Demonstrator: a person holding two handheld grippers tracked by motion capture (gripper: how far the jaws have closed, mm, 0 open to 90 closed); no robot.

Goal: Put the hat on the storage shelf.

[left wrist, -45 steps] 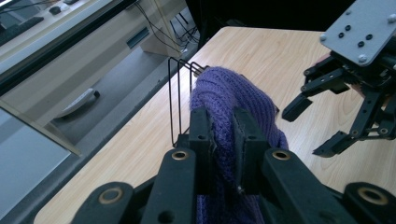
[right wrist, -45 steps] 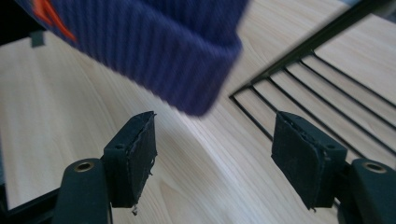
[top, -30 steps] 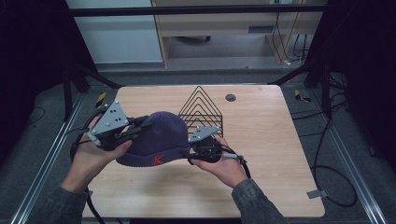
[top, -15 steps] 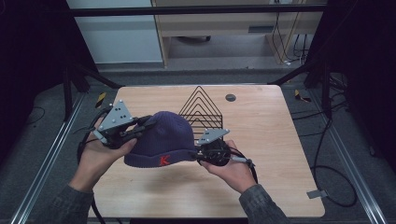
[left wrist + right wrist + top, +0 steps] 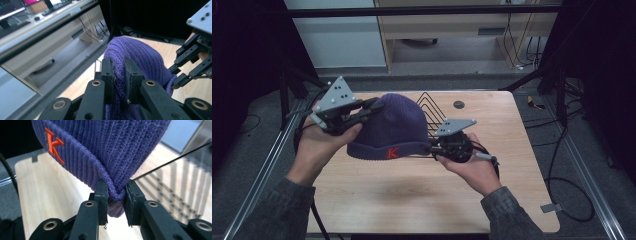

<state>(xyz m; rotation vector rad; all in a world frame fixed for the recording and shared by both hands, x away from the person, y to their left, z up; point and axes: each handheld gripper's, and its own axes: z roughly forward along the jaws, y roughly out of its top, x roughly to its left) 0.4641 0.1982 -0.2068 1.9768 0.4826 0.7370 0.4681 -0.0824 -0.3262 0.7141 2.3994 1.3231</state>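
Pale wooden table (image 5: 422, 200) amid dark room; purple knitted beanie (image 5: 394, 125), pinched by left claw (image 5: 374, 106) and right claw (image 5: 432, 148), now lifted clear.

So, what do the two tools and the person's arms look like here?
Each tool is black, with two linked black jaws showing brass-coloured pivot rings. The left tool and the right tool each carry a grey three-cornered plate with small holes on top. Black cables trail from both. The person wears dark grey sleeves.
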